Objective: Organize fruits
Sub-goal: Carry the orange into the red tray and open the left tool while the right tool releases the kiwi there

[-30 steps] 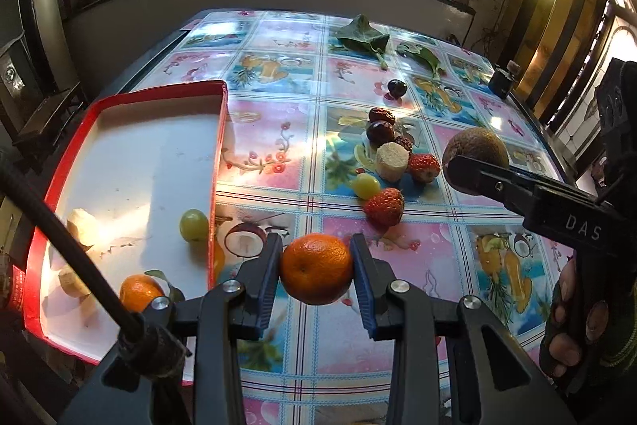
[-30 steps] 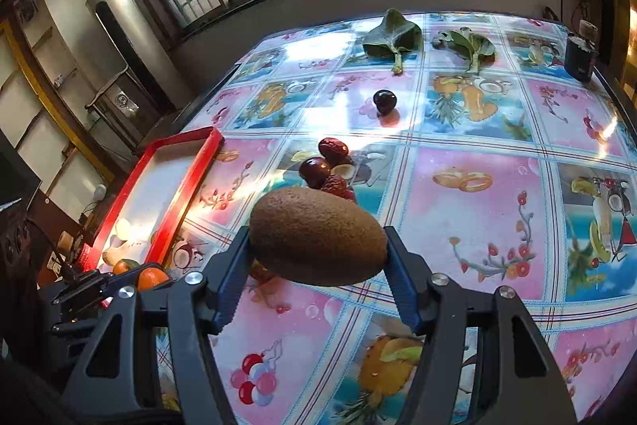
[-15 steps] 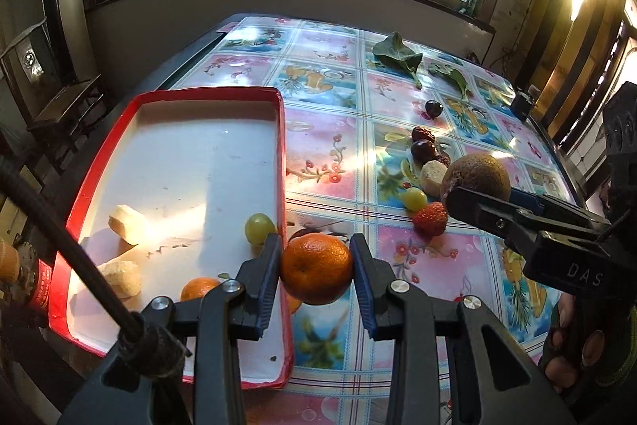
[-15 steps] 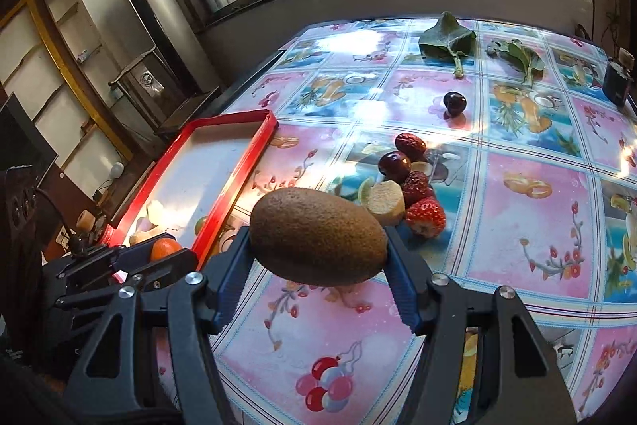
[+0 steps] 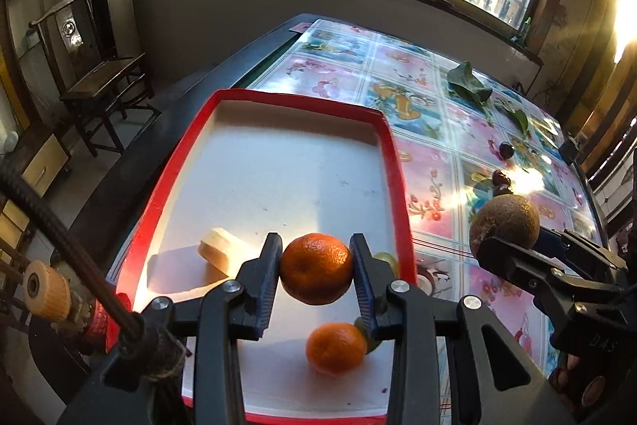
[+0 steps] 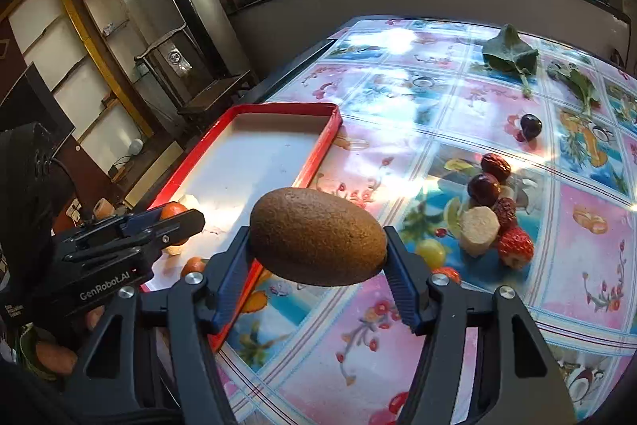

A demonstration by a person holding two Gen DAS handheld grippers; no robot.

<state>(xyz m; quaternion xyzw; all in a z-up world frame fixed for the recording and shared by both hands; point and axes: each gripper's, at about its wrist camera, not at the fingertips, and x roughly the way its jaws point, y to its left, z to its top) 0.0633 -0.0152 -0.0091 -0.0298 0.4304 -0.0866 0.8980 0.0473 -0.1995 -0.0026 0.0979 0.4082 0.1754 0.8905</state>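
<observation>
The left gripper (image 5: 316, 267), clamped on an orange (image 5: 316, 269), hangs over the tray (image 5: 394, 162). The right gripper (image 6: 318, 257) grips a kiwi (image 6: 317, 236) crosswise, with the tray at its ten o'clock

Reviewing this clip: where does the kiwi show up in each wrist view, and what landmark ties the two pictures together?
Left wrist view: the kiwi sits at the right edge, clamped in the right gripper, beside the table.
Right wrist view: the kiwi fills the centre, between that gripper's blue pads.
Shared landmark: the red tray, holding a loose orange.
</observation>
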